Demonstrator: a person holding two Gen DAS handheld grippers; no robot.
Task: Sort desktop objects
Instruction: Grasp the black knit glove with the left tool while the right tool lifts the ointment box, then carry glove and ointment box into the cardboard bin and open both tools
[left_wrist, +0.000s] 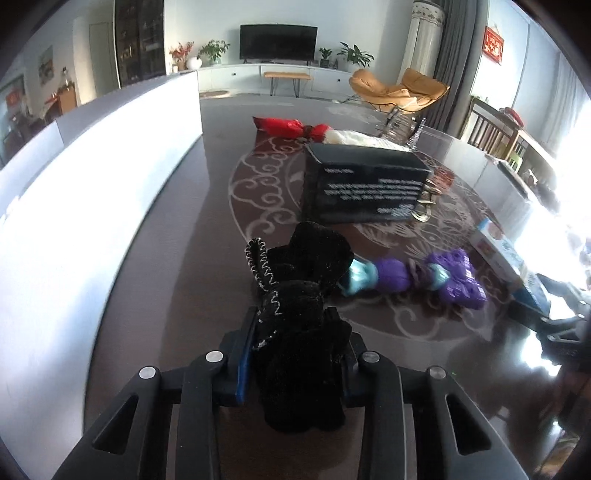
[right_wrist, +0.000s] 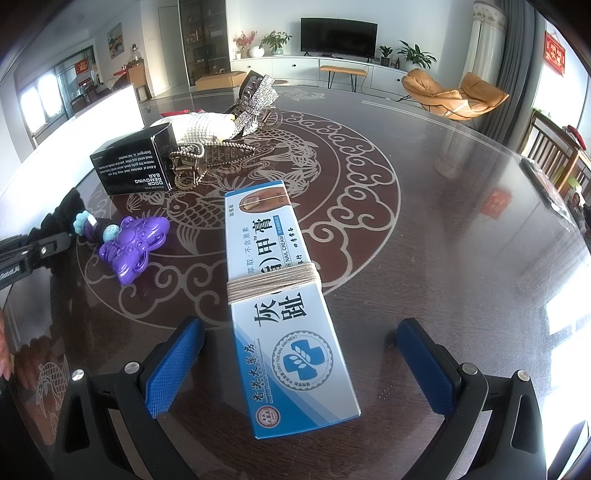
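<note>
My left gripper (left_wrist: 291, 326) is shut on a black velvet pouch (left_wrist: 299, 288) with white stitching along one edge; the pouch bulges out in front of the blue pads and behind them. Just beyond it lies a purple hair clip with teal beads (left_wrist: 458, 277), also seen in the right wrist view (right_wrist: 129, 243). My right gripper (right_wrist: 299, 325) stands open, its blue fingers (right_wrist: 177, 362) well apart on either side of a blue-and-white ointment box (right_wrist: 291, 354) wound with beige thread. The box lies flat on the dark patterned table (right_wrist: 443, 229), touching neither pad.
A black cardboard box (left_wrist: 365, 184) stands mid-table with a rhinestone claw clip (right_wrist: 207, 155) beside it. Behind are a white knitted item (right_wrist: 199, 127), a sparkly bow clip (right_wrist: 255, 99) and a red bag (left_wrist: 284, 127). A white bin wall (left_wrist: 110, 177) runs along the left.
</note>
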